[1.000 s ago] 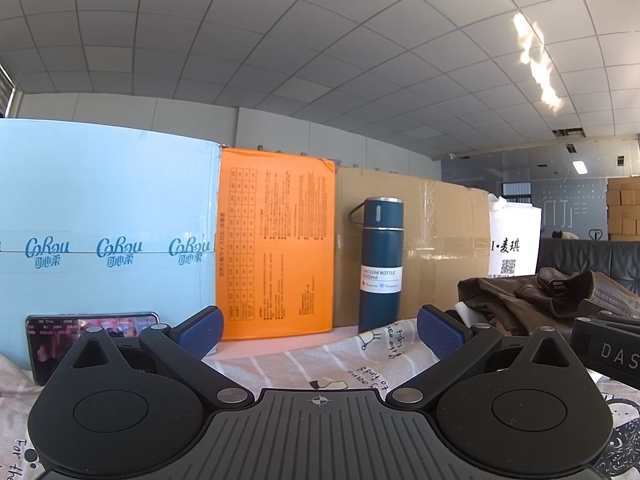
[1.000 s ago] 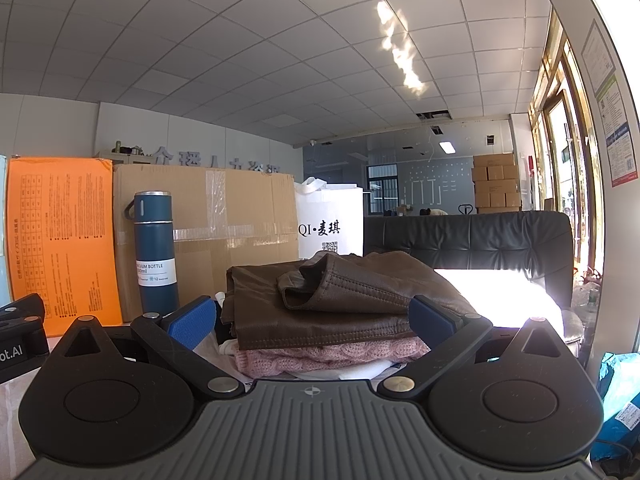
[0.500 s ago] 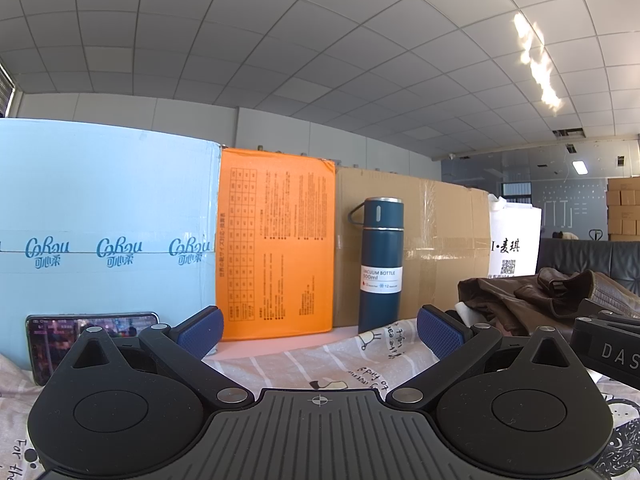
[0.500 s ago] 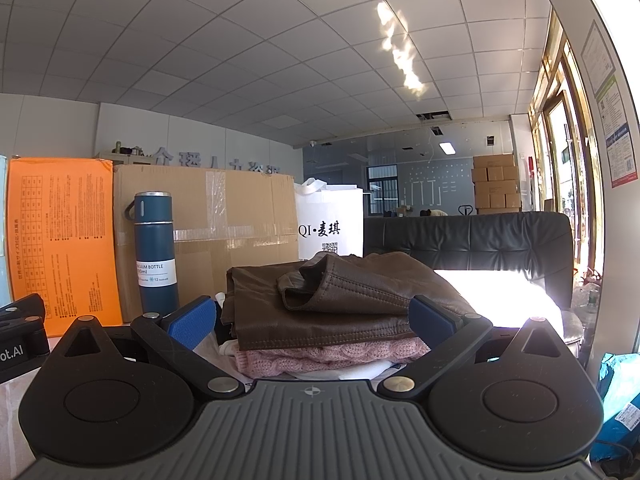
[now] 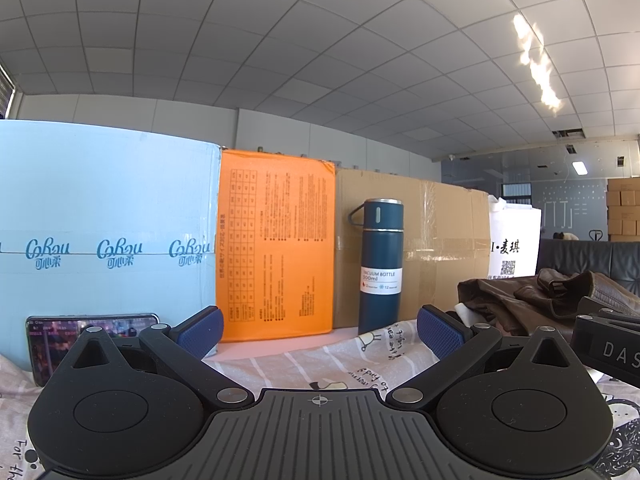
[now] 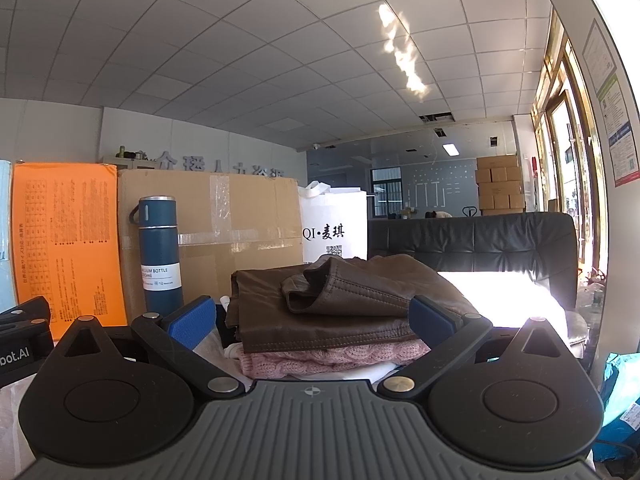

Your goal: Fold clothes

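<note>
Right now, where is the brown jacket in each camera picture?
Left wrist view: the brown jacket lies at the right edge, behind the right tongs' black body.
Right wrist view: the brown jacket sits in the middle, on top of a pink knit, straight ahead between the open tongs.
Shared landmark: the blue vacuum bottle, left of the jacket in both.

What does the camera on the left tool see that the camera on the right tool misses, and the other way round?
Only the left view shows the phone, propped against the big light blue box, and the printed cloth on the table. Only the right view shows the pink knitted sweater under the jacket, the black sofa and the windows. Both show the blue bottle, the orange box, the white bag and the brown leather jacket. Each tool is open and empty.
</note>
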The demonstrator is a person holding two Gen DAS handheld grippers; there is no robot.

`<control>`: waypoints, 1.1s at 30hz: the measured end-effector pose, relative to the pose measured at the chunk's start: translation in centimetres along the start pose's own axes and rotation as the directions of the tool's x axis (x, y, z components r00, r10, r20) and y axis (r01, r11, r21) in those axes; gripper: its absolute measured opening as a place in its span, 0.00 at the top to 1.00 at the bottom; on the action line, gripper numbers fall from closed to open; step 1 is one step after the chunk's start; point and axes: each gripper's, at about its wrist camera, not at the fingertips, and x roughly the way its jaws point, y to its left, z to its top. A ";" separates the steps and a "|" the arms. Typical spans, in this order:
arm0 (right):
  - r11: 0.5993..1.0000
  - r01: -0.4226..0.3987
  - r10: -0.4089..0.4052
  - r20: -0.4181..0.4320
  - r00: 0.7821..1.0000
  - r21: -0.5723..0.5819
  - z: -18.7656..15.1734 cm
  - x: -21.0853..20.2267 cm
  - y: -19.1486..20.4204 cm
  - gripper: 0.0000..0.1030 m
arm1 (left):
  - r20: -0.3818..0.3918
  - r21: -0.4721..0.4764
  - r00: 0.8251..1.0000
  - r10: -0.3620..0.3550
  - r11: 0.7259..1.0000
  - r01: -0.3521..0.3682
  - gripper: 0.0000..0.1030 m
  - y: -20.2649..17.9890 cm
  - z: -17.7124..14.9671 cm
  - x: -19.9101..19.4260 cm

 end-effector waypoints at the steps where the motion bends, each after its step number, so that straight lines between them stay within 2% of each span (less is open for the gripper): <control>1: 1.000 -0.001 0.001 0.001 1.000 0.001 0.0 0.0 0.0 0.00 | 0.000 0.000 1.000 0.000 1.000 0.000 0.00 0.0 0.0 0.0; 16: 1.000 -0.016 0.016 0.014 1.000 0.013 0.0 -0.2 -0.1 0.00 | 0.004 0.000 1.000 0.000 1.000 0.000 0.00 0.0 0.0 -0.1; 25: 0.991 -0.091 0.079 0.123 0.989 0.099 0.2 -1.8 -1.4 0.00 | 0.036 0.007 0.999 -0.002 1.000 0.001 0.00 -0.1 0.1 -0.6; 33: 0.967 -0.171 0.140 0.168 0.976 0.188 0.3 -2.3 -2.4 0.00 | 0.094 0.015 0.995 -0.014 1.000 0.013 0.00 -0.5 0.4 -1.5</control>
